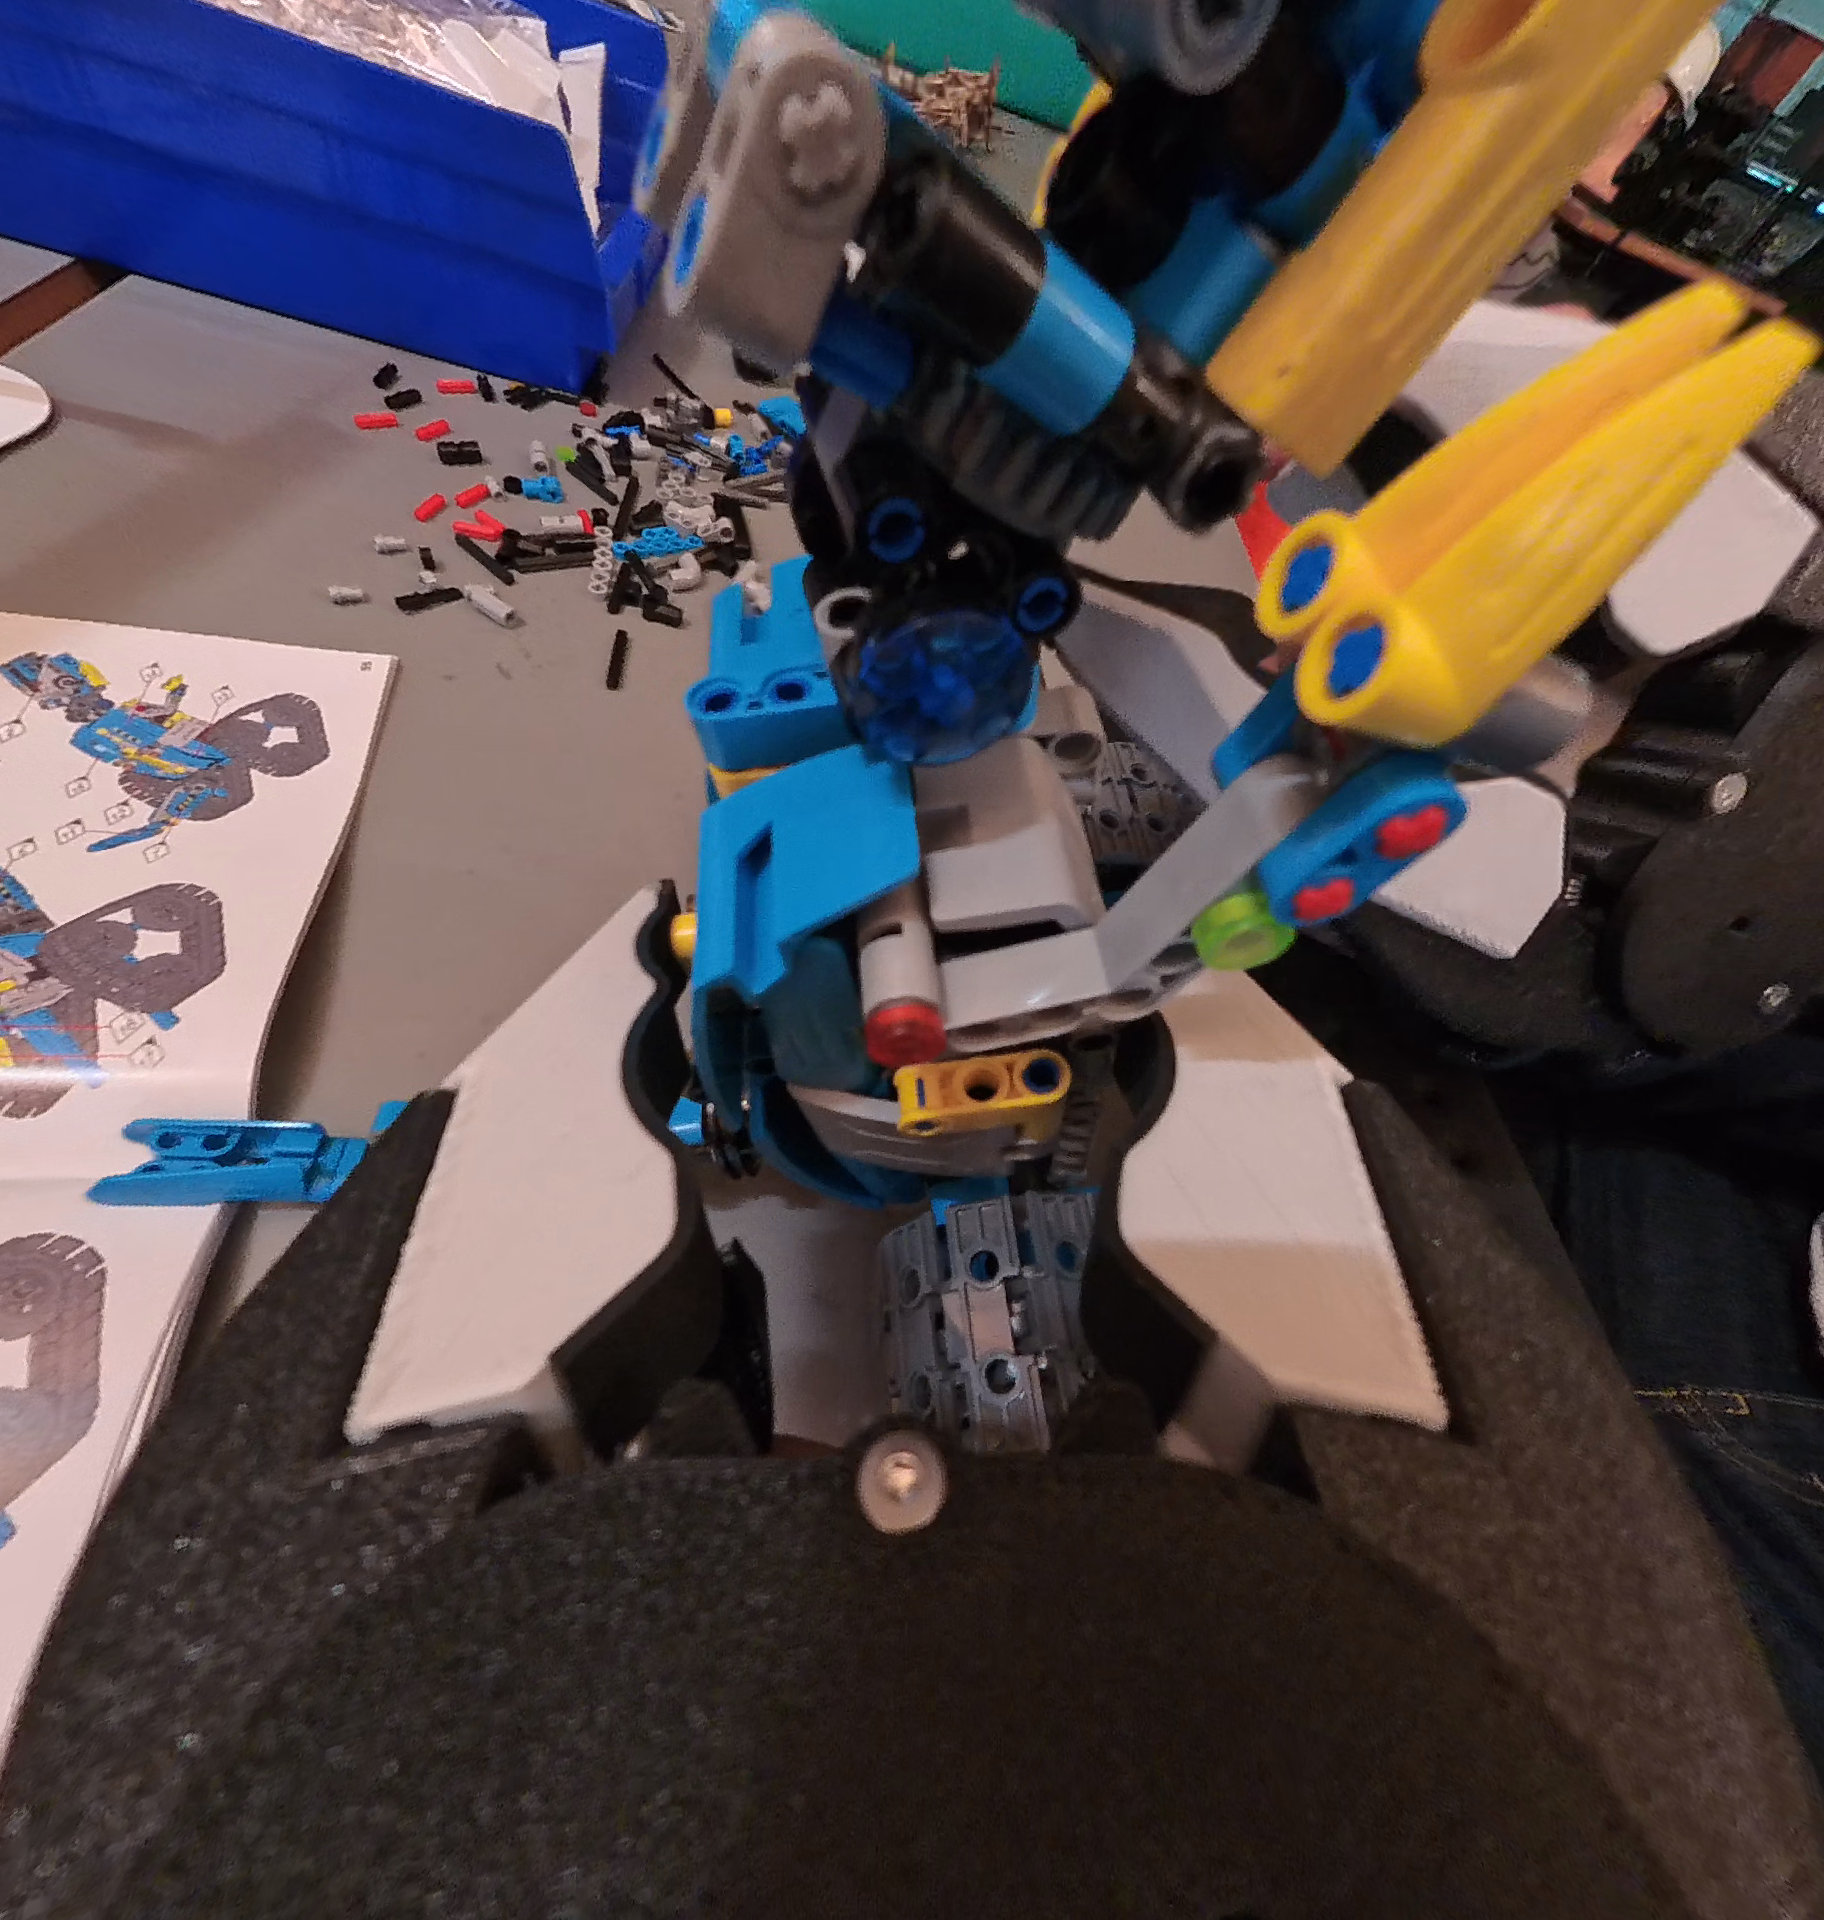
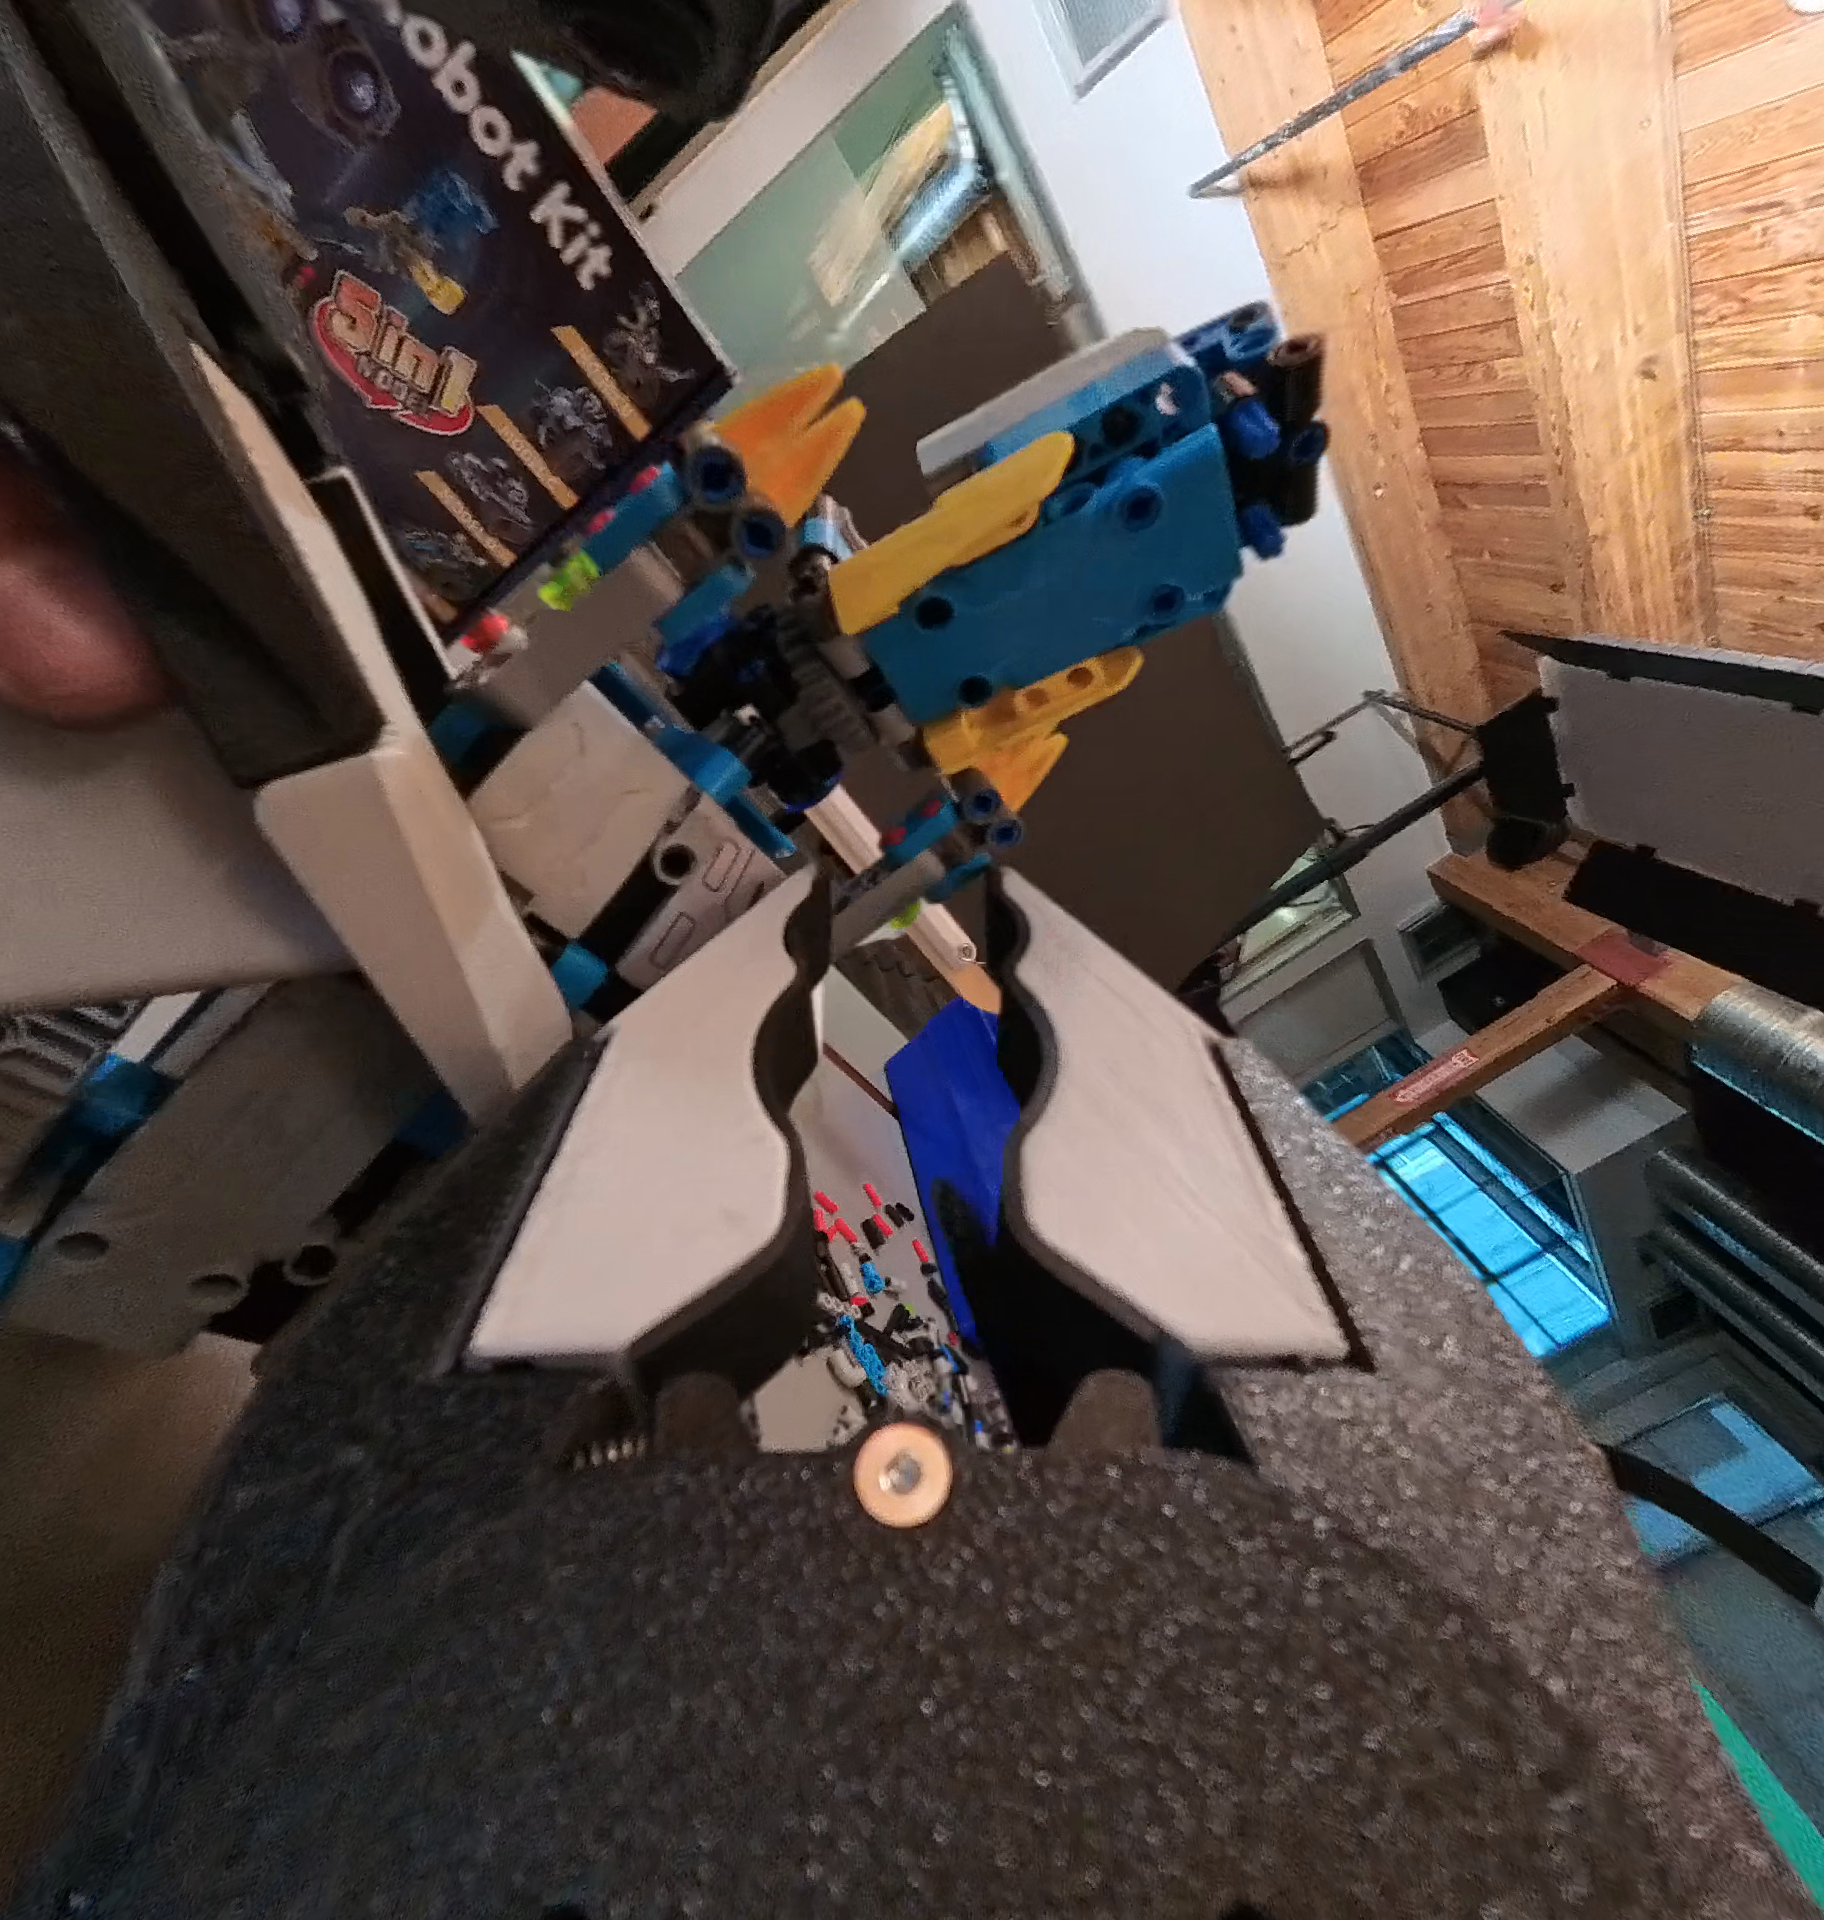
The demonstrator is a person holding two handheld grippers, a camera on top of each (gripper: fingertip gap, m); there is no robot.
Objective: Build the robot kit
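Note:
A blue, grey and yellow brick-built robot model (image 1: 887, 883) with grey tracks stands upright between my left gripper's white fingers (image 1: 534, 1164). My left gripper (image 1: 918, 1039) is shut on its lower body. The model also shows in the right wrist view (image 2: 1053, 582), with yellow claws and a black gear. My right gripper (image 2: 908, 894) closes its fingertips on a thin grey and blue arm (image 2: 913, 878) of the model. That arm, with red pins and a green stud, also shows in the left wrist view (image 1: 1344, 842), next to the right gripper's body (image 1: 1718, 831).
On the grey table lie a heap of small loose parts (image 1: 575, 499), an open instruction booklet (image 1: 139, 831), a loose blue piece (image 1: 222, 1158) and a blue bin (image 1: 295, 166). A dark printed kit box (image 2: 451, 343) stands behind. A person's fingers (image 2: 25, 603) show at left. The gap from one gripper's tips to the other's is roughly 8 centimetres.

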